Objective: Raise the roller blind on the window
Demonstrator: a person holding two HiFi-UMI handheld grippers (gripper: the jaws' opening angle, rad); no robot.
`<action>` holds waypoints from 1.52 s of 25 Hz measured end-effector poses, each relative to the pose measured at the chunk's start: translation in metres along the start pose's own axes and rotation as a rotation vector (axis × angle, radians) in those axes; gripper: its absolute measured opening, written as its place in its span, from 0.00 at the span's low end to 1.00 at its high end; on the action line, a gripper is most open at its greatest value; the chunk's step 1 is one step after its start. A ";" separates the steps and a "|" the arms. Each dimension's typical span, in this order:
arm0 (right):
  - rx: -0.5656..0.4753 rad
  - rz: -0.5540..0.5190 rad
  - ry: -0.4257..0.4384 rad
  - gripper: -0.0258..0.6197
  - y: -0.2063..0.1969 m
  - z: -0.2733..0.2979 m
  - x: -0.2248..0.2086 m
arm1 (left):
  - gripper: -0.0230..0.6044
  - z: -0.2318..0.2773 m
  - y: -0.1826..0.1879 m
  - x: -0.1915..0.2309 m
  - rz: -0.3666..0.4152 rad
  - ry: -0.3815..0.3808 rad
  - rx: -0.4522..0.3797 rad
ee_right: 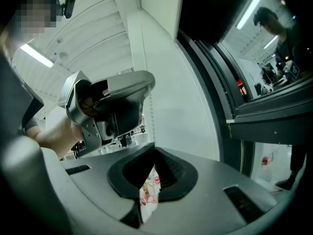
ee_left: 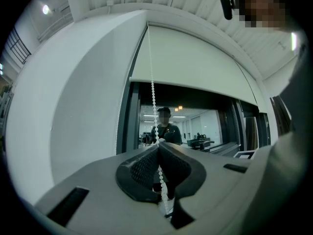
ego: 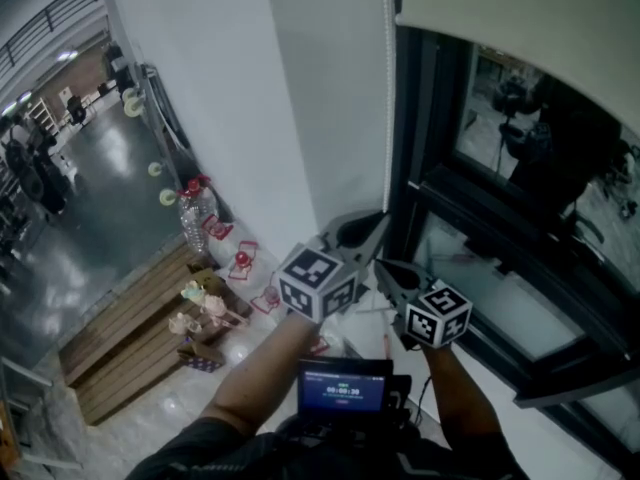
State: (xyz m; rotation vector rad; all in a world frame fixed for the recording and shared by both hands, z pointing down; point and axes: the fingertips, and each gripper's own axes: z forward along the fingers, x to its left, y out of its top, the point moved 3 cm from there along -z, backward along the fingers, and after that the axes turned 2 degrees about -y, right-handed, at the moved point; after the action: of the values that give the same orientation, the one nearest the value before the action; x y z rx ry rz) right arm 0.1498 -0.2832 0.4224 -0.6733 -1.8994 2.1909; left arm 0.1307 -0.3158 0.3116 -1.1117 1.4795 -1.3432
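Pinching the bead chain (ee_left: pixel 152 97), your left gripper (ee_left: pixel 158 148) has its jaws pressed together on the beads, and the strand runs down through the gap behind the pads. Your right gripper (ee_right: pixel 152 153) sits just below and to the right of it in the head view, jaws fully together with nothing seen between them; the chain hangs just past its tips. Both forearms reach up from the bottom edge of the head view toward the window (ego: pixel 500 268). Farther up, the roller blind (ego: pixel 520 28) covers only the frame's upper right and most glass is bare, so the raising looks well along, with only the top stretch left.
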 end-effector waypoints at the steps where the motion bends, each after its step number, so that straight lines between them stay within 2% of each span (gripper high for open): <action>1: 0.001 0.004 -0.001 0.04 -0.004 -0.001 0.000 | 0.05 -0.001 -0.004 -0.001 0.002 -0.001 0.009; 19: 0.058 0.029 -0.026 0.04 -0.033 0.006 -0.006 | 0.05 -0.006 -0.028 0.000 -0.006 0.016 0.050; 25: 0.129 0.056 -0.053 0.04 -0.065 0.005 -0.017 | 0.05 -0.004 -0.062 0.001 -0.035 0.017 0.116; 30: 0.165 0.061 -0.077 0.04 -0.086 0.005 -0.027 | 0.05 -0.001 -0.083 0.002 -0.029 0.016 0.161; 35: 0.223 -0.017 -0.097 0.05 -0.081 0.000 -0.026 | 0.05 0.000 -0.084 0.006 -0.046 0.017 0.161; 38: 0.243 -0.087 -0.119 0.10 -0.071 -0.008 -0.027 | 0.05 -0.003 -0.084 0.011 -0.053 0.026 0.159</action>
State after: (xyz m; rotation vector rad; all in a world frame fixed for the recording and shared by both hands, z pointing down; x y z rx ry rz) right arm 0.1659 -0.2742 0.4965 -0.4196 -1.6384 2.3995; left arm 0.1319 -0.3291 0.3958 -1.0409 1.3442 -1.4891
